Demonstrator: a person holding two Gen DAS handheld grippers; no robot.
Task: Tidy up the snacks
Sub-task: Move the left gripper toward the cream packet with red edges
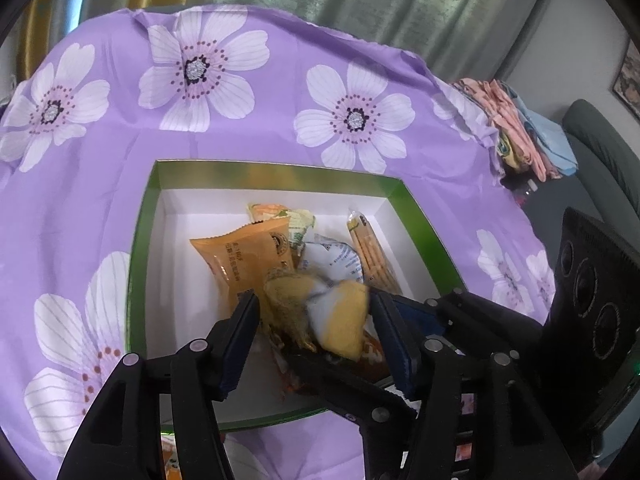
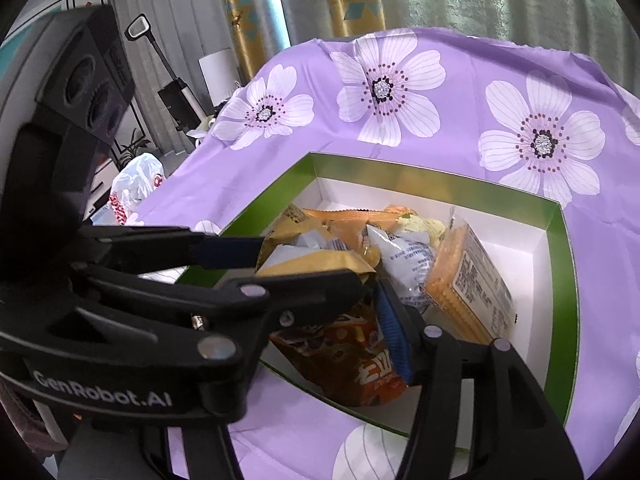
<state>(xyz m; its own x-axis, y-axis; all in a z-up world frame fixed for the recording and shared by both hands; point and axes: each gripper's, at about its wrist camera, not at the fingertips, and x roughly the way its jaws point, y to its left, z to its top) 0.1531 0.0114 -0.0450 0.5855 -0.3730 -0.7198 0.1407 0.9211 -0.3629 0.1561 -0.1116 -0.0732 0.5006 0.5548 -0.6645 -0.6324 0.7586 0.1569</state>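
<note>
Drop-off step, by my reading. Both grippers hang over the green box [image 1: 140,240] on the purple-clothed counter [image 1: 240,132]. Left gripper [image 1: 316,312]: jaws parted, blurred yellow packet [image 1: 344,312] loose between them, above the pile. Right gripper [image 2: 320,276]: jaws open over the orange packet [image 2: 352,360]. Next: lift clear, fetch more.

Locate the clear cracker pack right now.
The cracker pack lies inside the green box, on the right in the right wrist view, beside the white pouch.

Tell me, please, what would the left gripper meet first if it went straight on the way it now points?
Most likely the yellow and white snack packet blurred between the left gripper's open fingers, then the orange packet in the green box. Depth is unclear.
</note>
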